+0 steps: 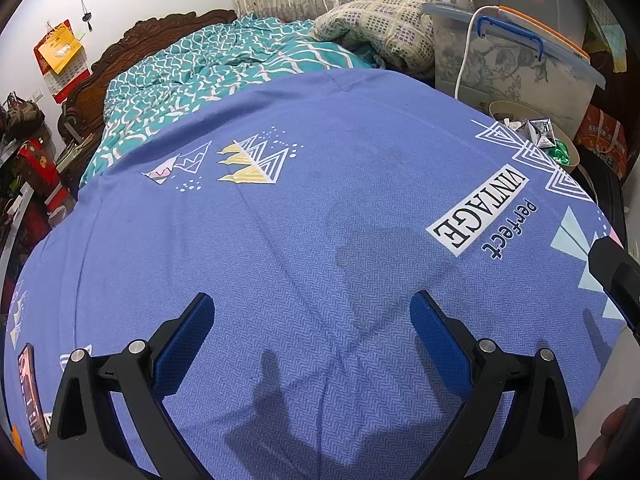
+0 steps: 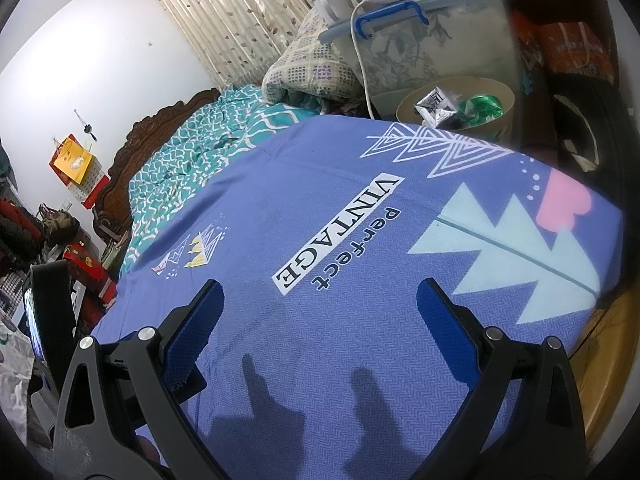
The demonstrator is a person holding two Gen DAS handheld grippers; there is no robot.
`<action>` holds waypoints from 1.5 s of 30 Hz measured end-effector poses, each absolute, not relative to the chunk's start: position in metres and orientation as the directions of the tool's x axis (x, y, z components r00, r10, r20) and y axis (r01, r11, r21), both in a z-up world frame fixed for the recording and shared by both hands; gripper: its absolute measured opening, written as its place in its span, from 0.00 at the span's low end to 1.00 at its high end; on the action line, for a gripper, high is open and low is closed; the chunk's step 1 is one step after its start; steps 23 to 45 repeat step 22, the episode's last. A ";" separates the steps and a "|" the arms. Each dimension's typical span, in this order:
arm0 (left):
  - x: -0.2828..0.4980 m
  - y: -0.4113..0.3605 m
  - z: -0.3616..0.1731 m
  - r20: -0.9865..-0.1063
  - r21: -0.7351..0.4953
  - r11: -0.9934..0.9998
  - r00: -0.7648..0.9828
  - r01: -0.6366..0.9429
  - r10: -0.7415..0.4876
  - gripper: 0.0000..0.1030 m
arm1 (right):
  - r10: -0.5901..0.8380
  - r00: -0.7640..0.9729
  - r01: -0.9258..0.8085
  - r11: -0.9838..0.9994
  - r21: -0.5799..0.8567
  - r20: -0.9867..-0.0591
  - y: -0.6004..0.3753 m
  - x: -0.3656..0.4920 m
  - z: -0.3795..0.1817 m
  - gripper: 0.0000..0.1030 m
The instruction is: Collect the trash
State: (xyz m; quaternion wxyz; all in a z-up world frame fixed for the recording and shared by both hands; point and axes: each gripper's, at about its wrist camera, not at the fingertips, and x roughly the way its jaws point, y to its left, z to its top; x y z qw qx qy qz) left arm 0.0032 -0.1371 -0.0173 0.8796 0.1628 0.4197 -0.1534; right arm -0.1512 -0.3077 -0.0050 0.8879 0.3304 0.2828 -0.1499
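Note:
A round beige trash bin (image 2: 505, 101) stands beside the far right corner of the bed and holds a silver wrapper (image 2: 436, 107) and green crumpled trash (image 2: 480, 107). It also shows in the left wrist view (image 1: 570, 152), with the silver wrapper (image 1: 541, 131) inside. My left gripper (image 1: 312, 320) is open and empty above the blue bedsheet (image 1: 300, 220). My right gripper (image 2: 320, 308) is open and empty above the same sheet (image 2: 340, 220), near the "perfect VINTAGE" print. No loose trash shows on the sheet.
A clear storage box (image 2: 432, 36) with a blue handle and a white cable stands behind the bin. A folded quilt (image 1: 384, 20) and teal duvet (image 1: 208, 72) lie at the bed's head. A phone (image 1: 30, 392) lies at the sheet's left edge. Clutter fills the left side.

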 end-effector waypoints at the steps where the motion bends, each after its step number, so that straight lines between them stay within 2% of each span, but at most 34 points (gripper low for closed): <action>1: 0.004 -0.137 -0.017 -0.789 0.156 0.900 0.599 0.407 -0.135 0.92 | -0.078 0.795 0.452 0.738 0.502 -0.601 -0.307 -0.151 -0.005 0.93; 15: 0.004 -0.130 -0.012 -0.779 0.108 0.897 0.597 0.428 -0.192 0.92 | -0.081 0.803 0.433 0.760 0.485 -0.591 -0.308 -0.147 0.002 0.93; 22: 0.012 -0.117 -0.006 -0.774 0.094 0.918 0.608 0.385 -0.176 0.92 | -0.085 0.820 0.388 0.810 0.439 -0.567 -0.305 -0.136 0.017 0.95; 45: 0.012 -0.117 -0.006 -0.774 0.094 0.918 0.608 0.385 -0.176 0.92 | -0.085 0.820 0.388 0.810 0.439 -0.567 -0.305 -0.136 0.017 0.95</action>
